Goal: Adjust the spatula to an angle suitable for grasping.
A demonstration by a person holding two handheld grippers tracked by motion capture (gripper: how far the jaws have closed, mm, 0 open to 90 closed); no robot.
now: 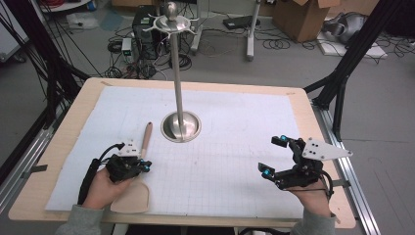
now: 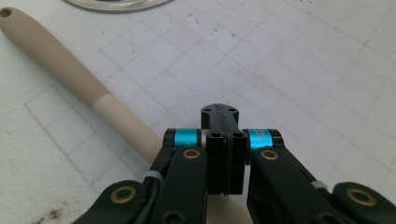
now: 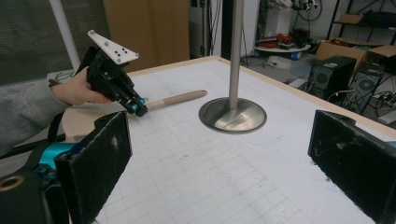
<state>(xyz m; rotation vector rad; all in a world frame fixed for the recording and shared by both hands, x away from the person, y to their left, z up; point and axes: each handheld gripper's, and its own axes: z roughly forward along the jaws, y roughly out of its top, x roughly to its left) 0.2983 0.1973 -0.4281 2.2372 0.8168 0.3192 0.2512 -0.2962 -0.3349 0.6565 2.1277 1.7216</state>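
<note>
Beige spatula (image 1: 145, 147), silver stand (image 1: 180, 125), white gridded mat (image 1: 230, 147)

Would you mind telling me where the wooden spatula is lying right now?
In the high view the wooden spatula lies at the table's left front, under the left gripper, its handle pointing toward the metal stand's base.

High view: above your side, looking forward and down over the whole desk (image 1: 58, 147). Left gripper view: very near the white mat (image 2: 303, 79), looking down past its jaws. Right gripper view: low, facing across the desk. All three share the metal stand's base (image 1: 181, 125).
</note>
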